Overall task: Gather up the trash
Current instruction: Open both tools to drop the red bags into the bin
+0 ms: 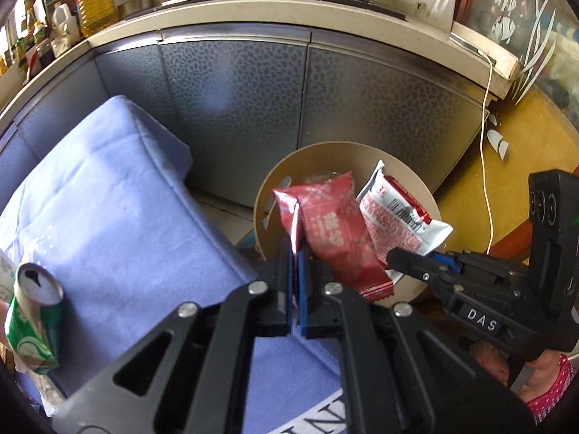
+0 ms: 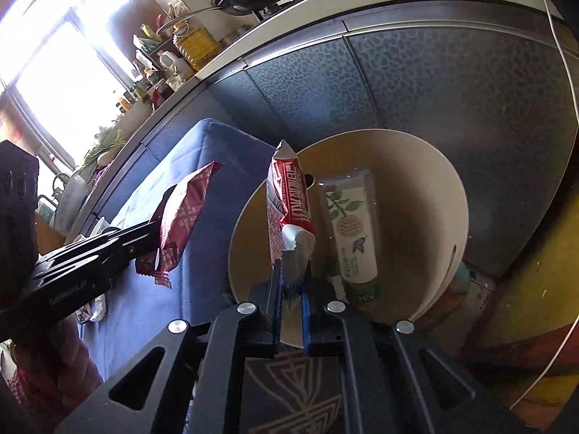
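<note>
The left hand-held gripper (image 1: 298, 253) is clamped on the edge of a dark red snack wrapper (image 1: 333, 228), its blue-padded jaws pressed nearly together on the foil, and it holds that wrapper over the near rim of a round beige bin (image 1: 262, 202). The right hand-held gripper (image 2: 293, 271) pinches the torn silver end of a red and white wrapper (image 2: 287, 209), which stands upright from its jaws above the open mouth of the same bin (image 2: 434, 195). In the left wrist view the two wrappers hang side by side, the red and white one (image 1: 394, 213) just to the right of the dark red one and the right tool (image 1: 416, 260) reaching in from the right. Inside the bin a tube-shaped pack with green leaf print (image 2: 351, 231) leans against the inner wall. The bin stands on the floor between a blue cloth-covered surface (image 1: 119, 199) and the grey patterned cabinet doors (image 1: 231, 101) under the kitchen counter (image 1: 289, 14). A crushed green can (image 1: 34, 318) lies on the blue cloth at its left edge, well apart from the bin, with its opened top facing up. A white cable (image 1: 486, 152) hangs down from the counter's right end
</note>
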Demonstrator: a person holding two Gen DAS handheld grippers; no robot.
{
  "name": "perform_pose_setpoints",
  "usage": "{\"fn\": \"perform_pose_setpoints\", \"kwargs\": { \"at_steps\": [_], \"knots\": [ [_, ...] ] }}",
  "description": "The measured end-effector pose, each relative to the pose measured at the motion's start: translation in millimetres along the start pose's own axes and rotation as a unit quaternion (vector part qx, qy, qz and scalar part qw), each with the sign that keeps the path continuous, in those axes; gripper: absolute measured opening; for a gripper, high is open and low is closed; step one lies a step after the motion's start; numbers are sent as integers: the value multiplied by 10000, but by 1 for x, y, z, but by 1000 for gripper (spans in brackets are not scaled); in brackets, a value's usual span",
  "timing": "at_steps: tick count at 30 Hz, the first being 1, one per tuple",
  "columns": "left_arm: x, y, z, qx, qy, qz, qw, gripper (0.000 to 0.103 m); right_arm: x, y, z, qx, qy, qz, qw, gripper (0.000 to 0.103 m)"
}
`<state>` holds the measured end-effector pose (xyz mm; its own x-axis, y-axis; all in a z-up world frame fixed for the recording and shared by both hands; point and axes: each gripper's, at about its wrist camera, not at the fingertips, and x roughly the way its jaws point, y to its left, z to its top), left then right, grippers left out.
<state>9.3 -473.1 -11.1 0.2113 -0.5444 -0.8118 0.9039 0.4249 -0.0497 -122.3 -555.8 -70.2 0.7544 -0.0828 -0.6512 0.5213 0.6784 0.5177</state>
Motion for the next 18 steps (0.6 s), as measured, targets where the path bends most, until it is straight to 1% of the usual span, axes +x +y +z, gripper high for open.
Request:
{"fn": "perform_pose_setpoints", "kwargs": {
  "at_steps": [4,8,9,10,11,12,13,14,15,16,18],
  "knots": [
    [21,-14,10,116,151,25,9998,2,2,-10,-1,-10,27,-117,9999,9],
    [37,-20,12,157,296,119,9994,4,6,-10,0,-111,34,-306,9995,11],
    [42,-22,13,154,356,131,9992,6,6,-11,-1,-130,18,-373,9992,12],
    [45,-23,12,146,400,142,9990,17,6,-12,-1,-135,1,-428,9990,14],
    [47,-23,12,130,436,178,9988,34,6,-13,-1,-122,-13,-453,9989,19],
    [48,-23,11,115,424,219,9988,42,6,-14,-1,-82,-36,-447,9990,28],
    [47,-24,10,107,371,267,9989,51,5,-16,-2,-21,-86,-452,9989,34],
    [47,-24,10,114,335,297,9989,55,3,-18,-2,20,-177,-466,9988,52],
    [46,-24,10,114,326,317,9989,55,0,-18,-3,30,-279,-499,9984,64],
    [46,-23,9,93,322,316,9989,56,-1,-17,-3,13,-330,-527,9981,66],
    [42,-18,7,5,315,282,9991,56,-3,-16,-3,-40,-357,-541,9979,67]
  ]
}}
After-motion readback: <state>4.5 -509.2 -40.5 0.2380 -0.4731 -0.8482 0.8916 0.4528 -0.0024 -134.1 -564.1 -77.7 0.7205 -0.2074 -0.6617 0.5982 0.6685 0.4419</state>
